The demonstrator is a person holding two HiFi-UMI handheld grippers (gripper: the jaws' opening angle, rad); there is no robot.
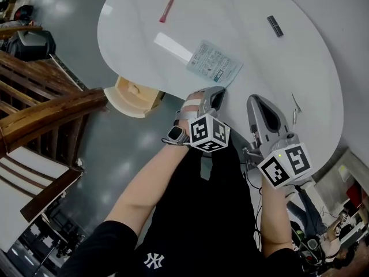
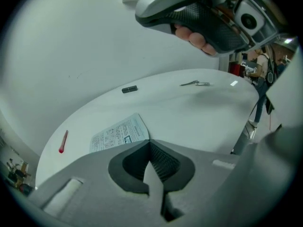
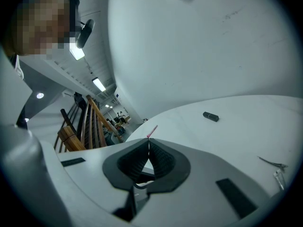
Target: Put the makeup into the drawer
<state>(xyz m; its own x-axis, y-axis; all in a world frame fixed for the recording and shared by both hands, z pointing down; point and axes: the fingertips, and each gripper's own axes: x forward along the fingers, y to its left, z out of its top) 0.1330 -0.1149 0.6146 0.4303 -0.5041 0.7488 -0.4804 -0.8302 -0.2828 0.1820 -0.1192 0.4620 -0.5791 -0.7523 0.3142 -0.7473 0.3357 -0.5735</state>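
Nearest us are the left gripper [image 1: 218,93] and right gripper [image 1: 256,100], side by side at the near edge of the white table [image 1: 300,62]. The left gripper view shows its jaws together, and the near corner of the printed sachet [image 2: 119,133] runs in right at the tips, so we read it as nipped. The right gripper view shows that pair closed too, with nothing between them. It hangs just right of the left gripper and doesn't see the sachet at all.

Only the head view shows the wooden drawer [image 1: 135,94], pulled open under the table's left edge, left of the sachet. Only that view shows the white strip [image 1: 173,47], touching the sachet's far-left side.

All three views catch the pink stick [image 1: 167,8] at far left and the dark tube [image 1: 275,26] at far right, well apart. The tweezers [image 1: 295,107] lie near the right gripper. The right gripper view adds the wooden railing [image 3: 75,126] off to the left.
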